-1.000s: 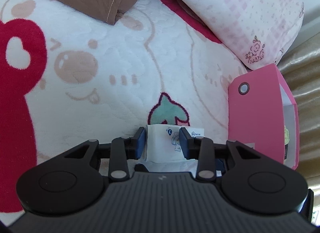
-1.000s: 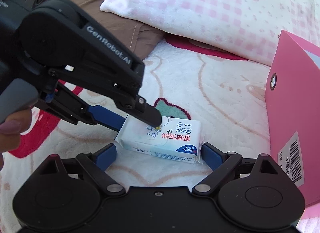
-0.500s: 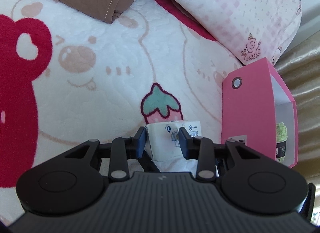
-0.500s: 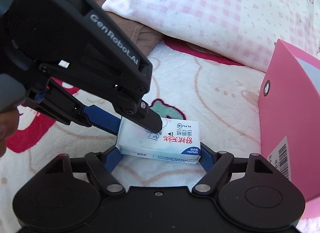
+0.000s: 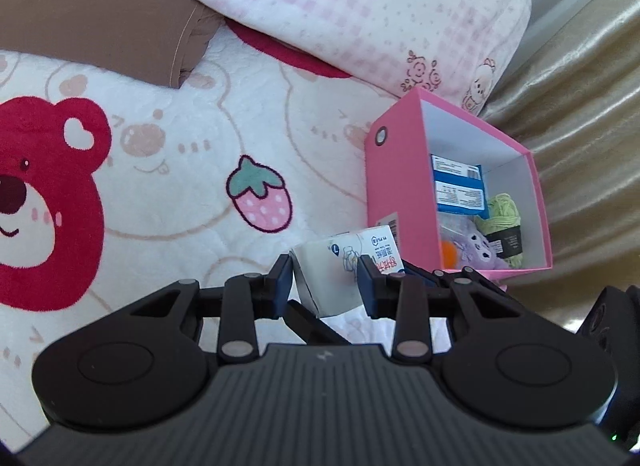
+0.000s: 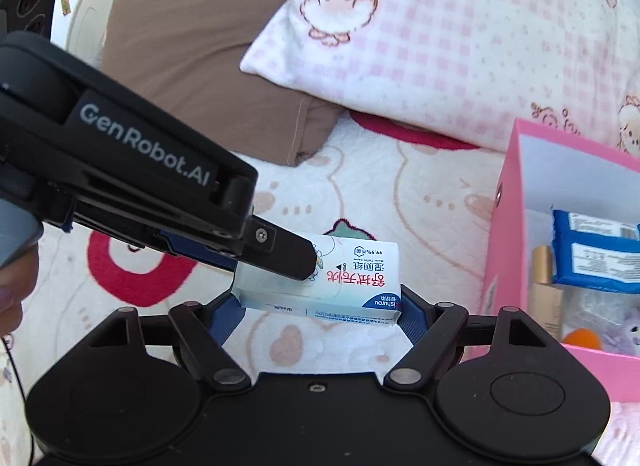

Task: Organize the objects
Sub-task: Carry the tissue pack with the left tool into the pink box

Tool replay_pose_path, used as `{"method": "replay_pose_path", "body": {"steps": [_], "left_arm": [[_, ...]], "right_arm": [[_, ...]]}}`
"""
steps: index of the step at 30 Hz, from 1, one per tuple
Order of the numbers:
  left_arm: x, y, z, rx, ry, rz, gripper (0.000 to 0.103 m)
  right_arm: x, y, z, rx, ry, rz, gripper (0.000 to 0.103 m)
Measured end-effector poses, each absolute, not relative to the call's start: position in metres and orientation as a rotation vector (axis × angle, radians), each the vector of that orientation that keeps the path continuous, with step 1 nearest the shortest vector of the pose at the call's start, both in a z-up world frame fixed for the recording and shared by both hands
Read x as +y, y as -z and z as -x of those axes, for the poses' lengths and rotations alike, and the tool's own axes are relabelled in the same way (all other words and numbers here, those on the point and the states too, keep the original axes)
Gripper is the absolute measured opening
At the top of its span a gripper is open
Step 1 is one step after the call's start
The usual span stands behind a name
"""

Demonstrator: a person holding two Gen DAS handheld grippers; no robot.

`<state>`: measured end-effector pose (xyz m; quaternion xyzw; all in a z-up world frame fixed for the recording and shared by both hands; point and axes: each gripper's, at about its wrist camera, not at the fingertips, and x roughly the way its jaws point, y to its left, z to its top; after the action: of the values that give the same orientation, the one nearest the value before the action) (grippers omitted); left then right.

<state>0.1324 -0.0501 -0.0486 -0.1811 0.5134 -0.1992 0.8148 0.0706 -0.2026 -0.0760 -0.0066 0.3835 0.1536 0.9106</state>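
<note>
The left claw [image 6: 280,262] reaches in from the left of the right wrist view, its black arm printed "GenRobot.AI" in white. It is nearly closed across the short width of a white, blue-ended soft pack of wet wipes [image 6: 340,286], and the left wrist view shows both blue pads pressed on the pack's sides. The pack carries red Chinese characters, "99.9%" and a blue corner patch that seems to read "ishurou"; smaller print is unreadable. The right claw [image 6: 320,306] stands wide, its blue pads clamped on the pack's two long ends. The pack hangs clear above the white fleece blanket [image 5: 180,193] with red bear and strawberry pictures. Far behind lie a brown folded cloth [image 6: 200,65] and a pink checked pillow [image 6: 460,45]. Just right of the pack stands an open pink cardboard box [image 5: 396,185] holding blue labelled packets [image 5: 460,189], green yarn [image 5: 502,217] and a lilac plush toy [image 5: 476,246]; a barcode sticker is on its outer wall.
</note>
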Motion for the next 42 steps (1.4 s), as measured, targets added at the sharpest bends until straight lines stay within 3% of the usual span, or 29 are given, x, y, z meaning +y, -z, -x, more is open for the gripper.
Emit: {"method": "replay_pose_path", "body": {"steps": [8, 19, 29, 42], "left_arm": [[-0.078, -0.02, -0.1, 0.982, 0.513, 0.33, 0.034], [-0.1, -0.071, -0.064, 0.908, 0.597, 0.286, 0.034], [-0.149, -0.058, -0.075, 0.941, 0.68, 0.255, 0.034], [-0.247, -0.011, -0.151, 1.098, 0.752, 0.285, 0.035]], "right_arm": [[-0.229, 0.011, -0.034, 0.694, -0.3, 0.02, 0.083], [-0.248, -0.048, 0.0, 0.644, -0.248, 0.068, 0.083], [-0.283, -0.04, 0.002, 0.686, -0.127, 0.049, 0.084], [-0.384, 0.0, -0.035, 0.717, -0.092, -0.037, 0.084]]}}
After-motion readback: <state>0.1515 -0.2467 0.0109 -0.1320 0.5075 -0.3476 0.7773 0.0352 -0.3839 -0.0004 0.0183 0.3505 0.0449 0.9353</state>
